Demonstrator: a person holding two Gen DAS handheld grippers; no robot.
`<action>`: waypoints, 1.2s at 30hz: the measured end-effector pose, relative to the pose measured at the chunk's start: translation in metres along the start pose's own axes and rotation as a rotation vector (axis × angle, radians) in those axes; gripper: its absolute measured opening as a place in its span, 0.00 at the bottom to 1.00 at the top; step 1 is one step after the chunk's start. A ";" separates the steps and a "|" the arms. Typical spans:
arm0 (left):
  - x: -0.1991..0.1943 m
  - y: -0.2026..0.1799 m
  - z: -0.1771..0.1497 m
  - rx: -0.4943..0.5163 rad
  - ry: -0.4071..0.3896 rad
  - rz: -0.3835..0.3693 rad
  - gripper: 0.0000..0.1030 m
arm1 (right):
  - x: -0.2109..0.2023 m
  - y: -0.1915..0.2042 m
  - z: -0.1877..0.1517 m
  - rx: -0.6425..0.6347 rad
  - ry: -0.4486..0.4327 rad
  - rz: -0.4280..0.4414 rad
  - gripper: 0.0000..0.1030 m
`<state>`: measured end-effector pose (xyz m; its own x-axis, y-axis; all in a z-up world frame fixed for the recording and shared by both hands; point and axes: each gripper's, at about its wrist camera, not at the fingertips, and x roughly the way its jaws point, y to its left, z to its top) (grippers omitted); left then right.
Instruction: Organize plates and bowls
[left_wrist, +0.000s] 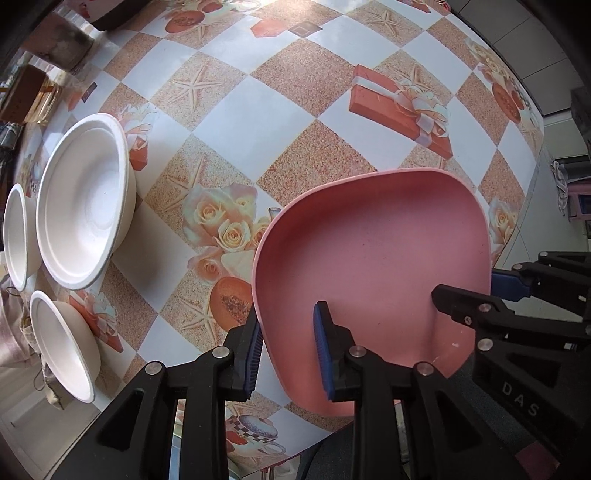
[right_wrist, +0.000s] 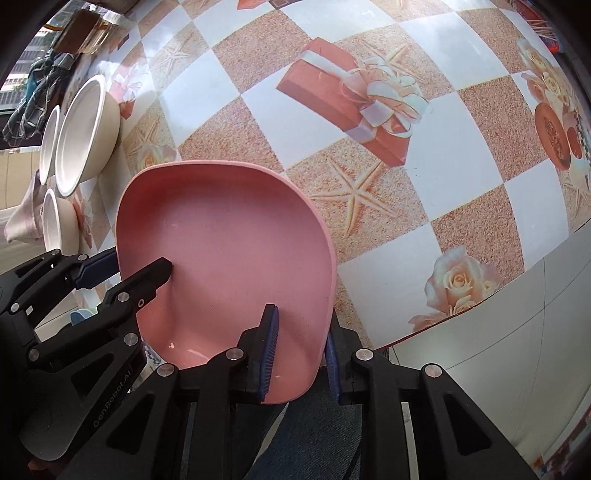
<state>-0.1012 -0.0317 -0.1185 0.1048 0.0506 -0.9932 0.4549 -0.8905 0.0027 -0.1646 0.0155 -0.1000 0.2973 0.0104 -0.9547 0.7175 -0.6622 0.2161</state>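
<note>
Matte pink rounded-square plate (left_wrist: 373, 243): left gripper (left_wrist: 288, 354), right gripper (right_wrist: 301, 354) apparently pinching opposite rims.

Pink plate (left_wrist: 369, 251); white bowls (left_wrist: 83, 210); black grippers with blue finger pads (left_wrist: 322, 350); tablecloth (left_wrist: 229, 96) chequered in white and speckled sandy-orange squares, printed with cream roses, pale starfish and red ribboned gift boxes.

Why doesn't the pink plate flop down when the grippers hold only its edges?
The pink plate looks like stiff molded plastic: its rim keeps its curve between the left gripper and right gripper. It is probably light. Its smooth, glossy surface might slip.
</note>
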 end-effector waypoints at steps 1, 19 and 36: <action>-0.002 0.001 -0.003 -0.006 -0.006 0.000 0.27 | -0.004 0.006 0.000 -0.007 -0.004 -0.001 0.26; -0.027 0.031 -0.071 -0.095 -0.073 -0.024 0.27 | -0.028 0.037 -0.043 -0.114 -0.063 -0.027 0.26; -0.050 0.043 -0.097 -0.140 -0.131 -0.033 0.27 | -0.027 0.068 -0.048 -0.183 -0.104 -0.067 0.26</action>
<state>-0.0008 -0.0288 -0.0574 -0.0235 0.0112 -0.9997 0.5760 -0.8171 -0.0227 -0.0934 0.0056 -0.0500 0.1856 -0.0339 -0.9820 0.8387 -0.5153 0.1763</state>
